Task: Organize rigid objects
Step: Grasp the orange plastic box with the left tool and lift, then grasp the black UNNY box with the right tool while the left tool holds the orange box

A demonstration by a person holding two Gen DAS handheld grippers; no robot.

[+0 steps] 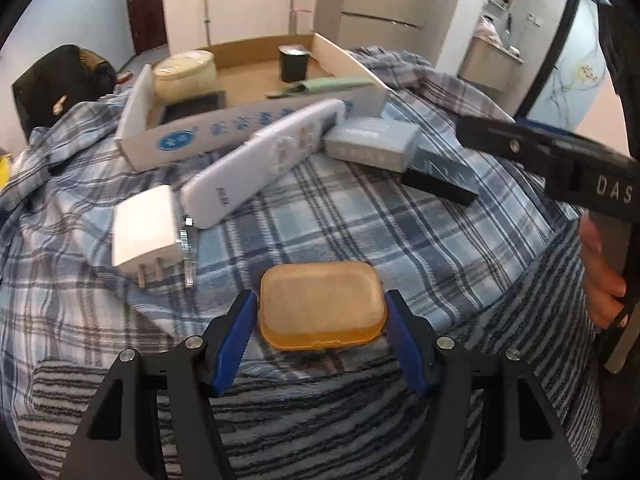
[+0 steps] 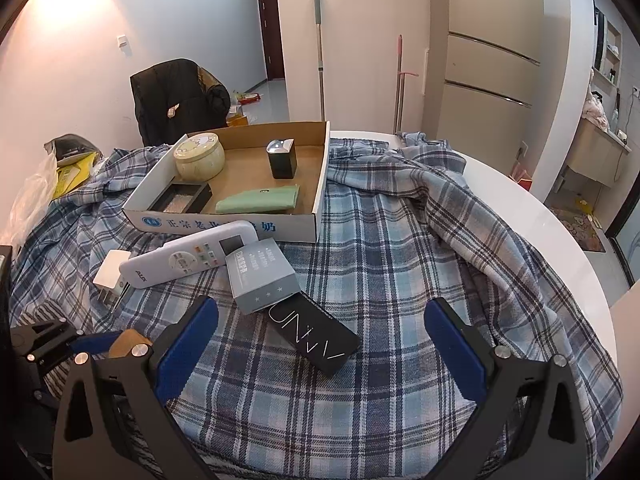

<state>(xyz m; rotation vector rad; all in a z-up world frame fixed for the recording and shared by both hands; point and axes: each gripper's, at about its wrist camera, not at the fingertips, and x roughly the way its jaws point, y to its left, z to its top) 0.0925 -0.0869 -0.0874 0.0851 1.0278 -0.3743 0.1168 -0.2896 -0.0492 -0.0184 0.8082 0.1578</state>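
Amber plastic case point(image 1: 322, 305) lies on the plaid cloth point(image 1: 360, 220), clamped between the blue pads of the left tongs point(image 1: 320, 314). Right tongs point(image 2: 320, 344) hang spread wide and hold nothing above the black box point(image 2: 316, 334), which touches the grey box point(image 2: 260, 276). Beyond them, the white remote point(image 2: 188, 254) leans against the cardboard tray point(image 2: 320, 184).

plaid blanket point(image 2: 380, 248) covers the surface | white round tabletop point(image 2: 532, 216) bare at its right edge | dark jacket point(image 2: 176, 96) draped over a chair behind | two mop handles point(image 2: 320, 56) lean on wall | beige fridge point(image 2: 480, 76) right | yellow bag point(image 2: 72, 172) left
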